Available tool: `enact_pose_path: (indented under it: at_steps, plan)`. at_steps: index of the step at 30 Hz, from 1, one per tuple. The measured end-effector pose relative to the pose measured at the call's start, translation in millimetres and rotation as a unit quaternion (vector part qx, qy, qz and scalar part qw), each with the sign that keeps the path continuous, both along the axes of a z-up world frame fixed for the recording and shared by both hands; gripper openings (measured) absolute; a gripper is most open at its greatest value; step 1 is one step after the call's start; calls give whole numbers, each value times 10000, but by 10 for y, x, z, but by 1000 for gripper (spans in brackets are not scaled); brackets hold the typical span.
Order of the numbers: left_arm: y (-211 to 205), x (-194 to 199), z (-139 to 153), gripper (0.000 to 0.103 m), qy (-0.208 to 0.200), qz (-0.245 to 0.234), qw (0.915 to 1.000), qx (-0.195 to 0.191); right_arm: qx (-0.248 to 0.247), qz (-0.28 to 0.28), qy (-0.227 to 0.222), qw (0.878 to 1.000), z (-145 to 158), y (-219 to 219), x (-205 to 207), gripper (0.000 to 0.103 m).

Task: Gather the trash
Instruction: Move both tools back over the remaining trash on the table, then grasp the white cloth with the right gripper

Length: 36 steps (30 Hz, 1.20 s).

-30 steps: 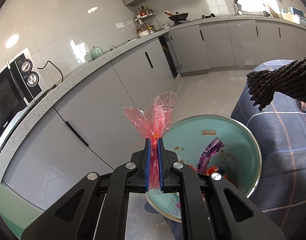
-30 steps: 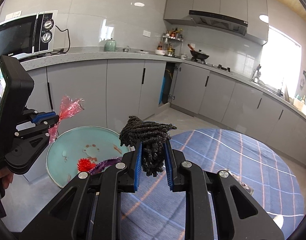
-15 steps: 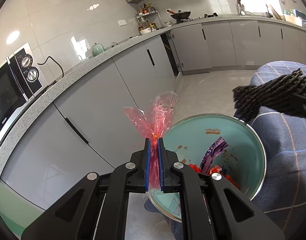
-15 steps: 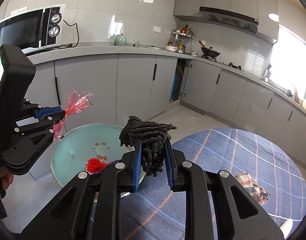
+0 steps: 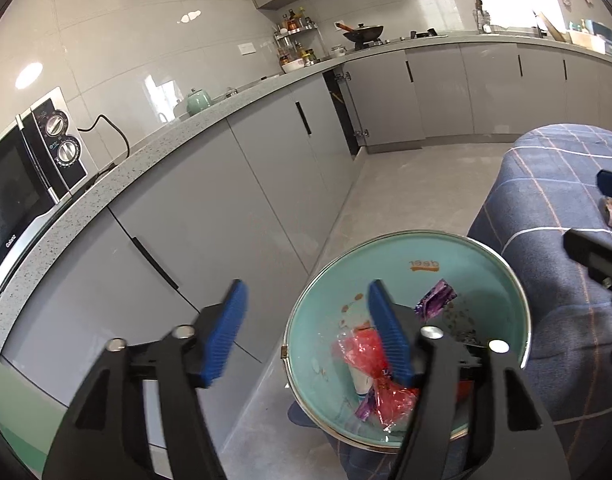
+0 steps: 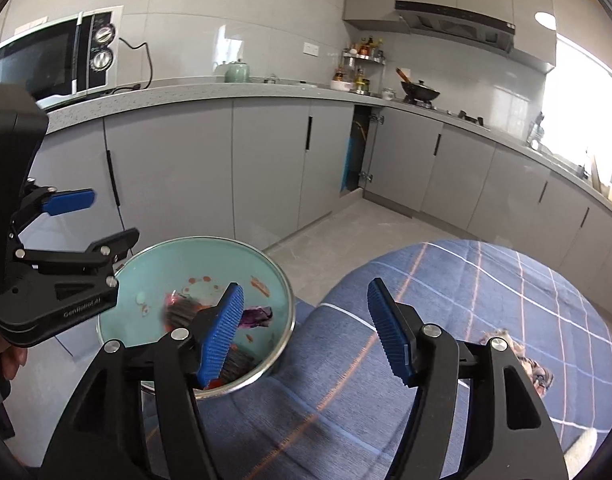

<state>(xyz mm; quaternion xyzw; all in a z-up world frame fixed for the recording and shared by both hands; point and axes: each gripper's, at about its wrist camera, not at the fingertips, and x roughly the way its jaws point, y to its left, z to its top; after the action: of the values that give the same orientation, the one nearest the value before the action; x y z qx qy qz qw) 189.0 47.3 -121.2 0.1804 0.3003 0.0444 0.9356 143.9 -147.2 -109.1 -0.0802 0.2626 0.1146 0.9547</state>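
Trash lies in a round teal metal-rimmed basin (image 5: 478,264) that stands at the edge of a blue checked cloth-covered bench (image 6: 446,320). Nearest in each wrist view, a pair of tongs stands wide apart with nothing between its blue ribbed pads: the left tongs (image 5: 306,334) and the right tongs (image 6: 306,330) have both just been opening, and each is empty. Both pairs point slightly downward, over or just beside the basin. Inside it I count one crumpled red cellophane wrapper (image 5: 364,354), one purple foil wrapper (image 5: 436,304) and one dark knitted bundle (image 6: 178,314), blurred in the right view. One more small patterned scrap (image 6: 536,368) lies on the bench, well apart from the basin. At the left edge of the right view a person's hand (image 6: 10,356) grips the left tool's handle. Farther off, grey cabinets run under a speckled counter (image 6: 226,90) bearing one microwave (image 6: 54,60) and one green kettle (image 6: 237,72).
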Motion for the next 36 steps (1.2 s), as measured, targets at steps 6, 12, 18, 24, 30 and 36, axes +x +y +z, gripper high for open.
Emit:
enact_pose_path:
  at_steps: [6,12,18,24,30,36]
  plan:
    - [-27,-27,13,79,-20,4,10000,10,13,-64,1,10000,23,-60,-94,68]
    - [-123,-97,47,86,-47,-116,9999,6,88,-236,-18,9997,79,-194,-192,69]
    - [-268,-180,62,91,-62,-272,9996,41,161,-537,18,9984,86,-452,-323,72]
    - [-540,-291,12,95,-55,-555,9983,149,89,-930,64,9956,60,-796,-544,74]
    - [-884,-417,-28,95,19,-979,9951,124,-56,-1687,110,9856,25,-1340,-810,78]
    - [-1259,-510,-32,97,17,-1380,9903,137,18,-2617,305,9647,-91,-1914,-983,78]
